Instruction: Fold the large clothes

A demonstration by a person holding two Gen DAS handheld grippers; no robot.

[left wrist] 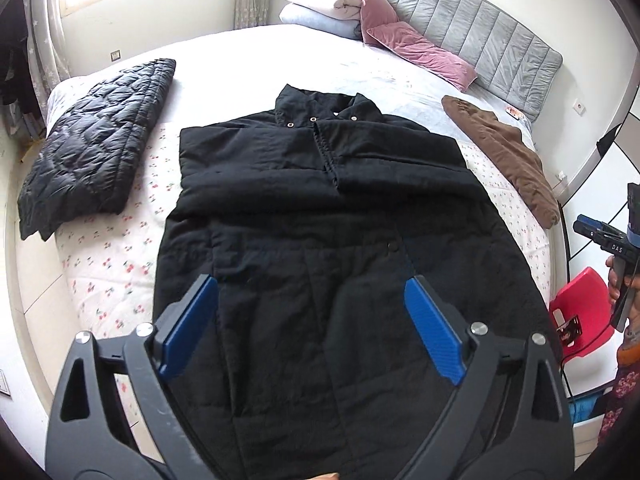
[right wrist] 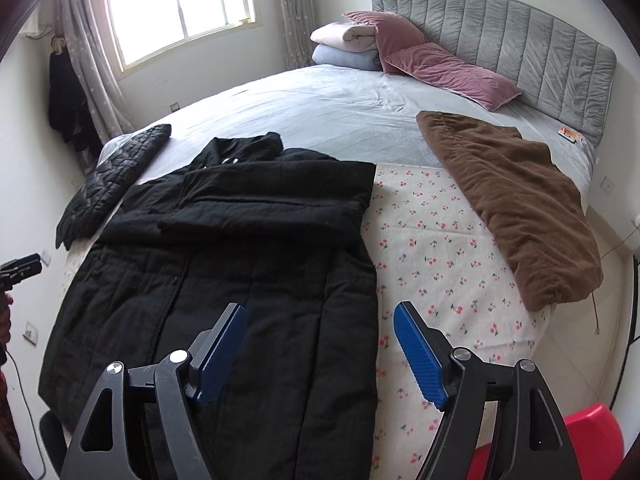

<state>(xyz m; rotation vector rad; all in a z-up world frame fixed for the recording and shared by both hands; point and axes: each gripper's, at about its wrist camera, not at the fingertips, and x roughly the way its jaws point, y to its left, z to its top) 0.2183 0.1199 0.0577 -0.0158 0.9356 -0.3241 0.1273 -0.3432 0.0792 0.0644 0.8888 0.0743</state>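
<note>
Black padded coat [left wrist: 320,216] is seen spread flat on the flower-printed cover [right wrist: 440,248] at the near end of the bed [right wrist: 320,112], its two sleeves folded across the chest and its collar, with three metal snaps counted, turned toward the headboard [right wrist: 500,32]. Nearest the cameras, the left gripper [left wrist: 311,280] is held above the coat's lower half with its two blue-padded fingers wide apart, nothing being gripped; the right gripper [right wrist: 319,308] is likewise spread, poised over the coat's right edge, with nothing between its fingers. On the right gripper's body, in the left wrist view, the letters "DAS" can be read. One red plastic stool [left wrist: 580,308] is seen beside the bed. Further off, one quilted black jacket [left wrist: 96,140] is laid to the left and one brown garment [right wrist: 512,200] to the right. At the head, two pink pillows [right wrist: 448,68] and two folded blankets [right wrist: 344,48] are counted
</note>
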